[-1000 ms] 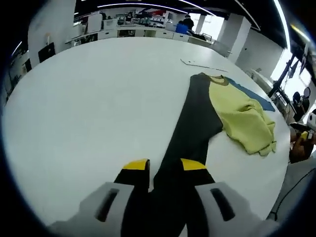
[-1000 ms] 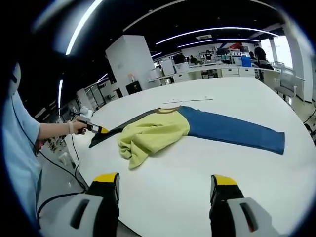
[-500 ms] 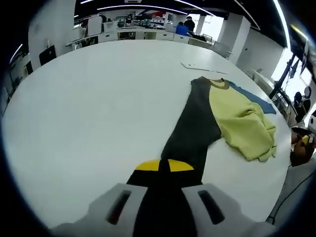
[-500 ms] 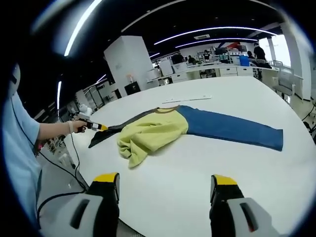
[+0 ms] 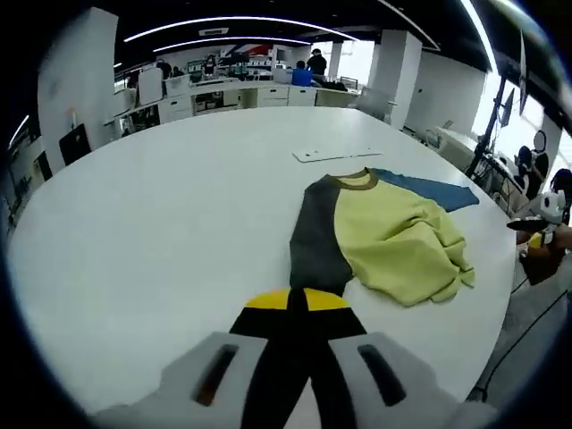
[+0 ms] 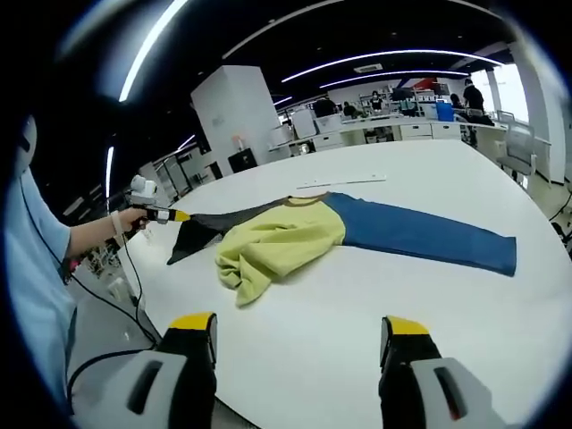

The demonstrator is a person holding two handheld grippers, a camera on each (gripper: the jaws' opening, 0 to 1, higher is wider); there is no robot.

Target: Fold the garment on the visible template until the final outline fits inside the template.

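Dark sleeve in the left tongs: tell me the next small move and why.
Probably carry the dark sleeve across onto the yellow body. The left tongs are shut on its end and have it raised off the white table, as the right gripper view shows, while the blue sleeve lies stretched out flat and the right tongs hang open, apart from the garment.

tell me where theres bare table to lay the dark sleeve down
Bare table spreads wide on the far side of the dark sleeve, away from the yellow body. In the right gripper view, more lies between the right gripper and the blue sleeve. Crowded: the bunched yellow middle.
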